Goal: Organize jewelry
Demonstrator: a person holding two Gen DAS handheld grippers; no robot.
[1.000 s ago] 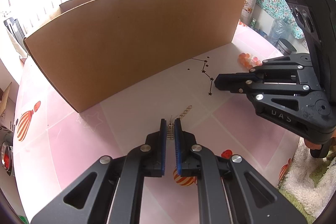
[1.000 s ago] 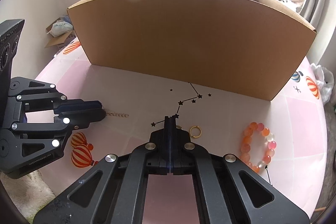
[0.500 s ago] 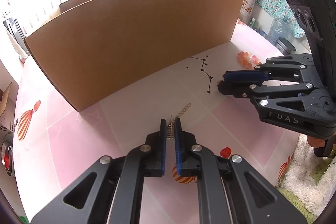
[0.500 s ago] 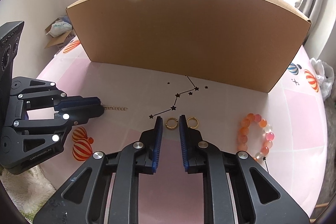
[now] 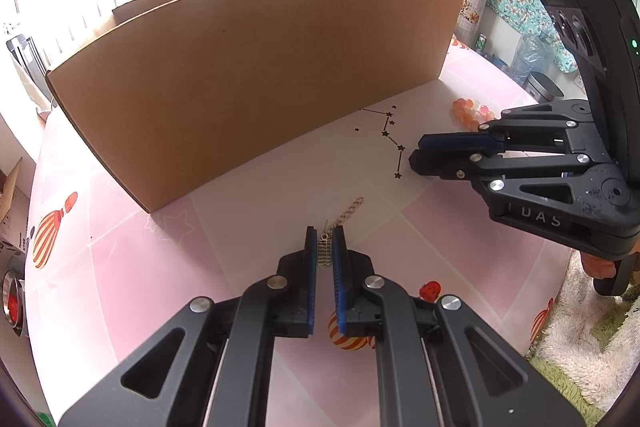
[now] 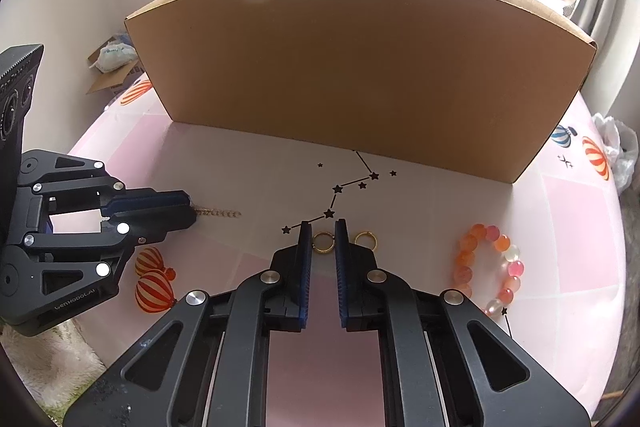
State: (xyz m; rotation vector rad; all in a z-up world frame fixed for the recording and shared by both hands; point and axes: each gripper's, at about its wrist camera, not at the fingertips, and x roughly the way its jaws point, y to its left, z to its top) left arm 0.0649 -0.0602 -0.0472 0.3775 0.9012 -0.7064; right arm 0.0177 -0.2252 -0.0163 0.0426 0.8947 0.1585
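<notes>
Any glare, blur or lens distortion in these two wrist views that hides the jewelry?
Left wrist view: window blown out, cardboard box bowed by fisheye, chain sharp. Right wrist view: window glare above, dark vignette corners, ring and bead bracelet in crisp focus.

Both wrist cams close, angled down at tablecloth (image 5: pixel 248 187); share cardboard box (image 6: pixel 360 67), probably same.

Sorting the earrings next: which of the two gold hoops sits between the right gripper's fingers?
The left gold hoop, between the closing right gripper; the other hoop lies outside its right finger.
</notes>
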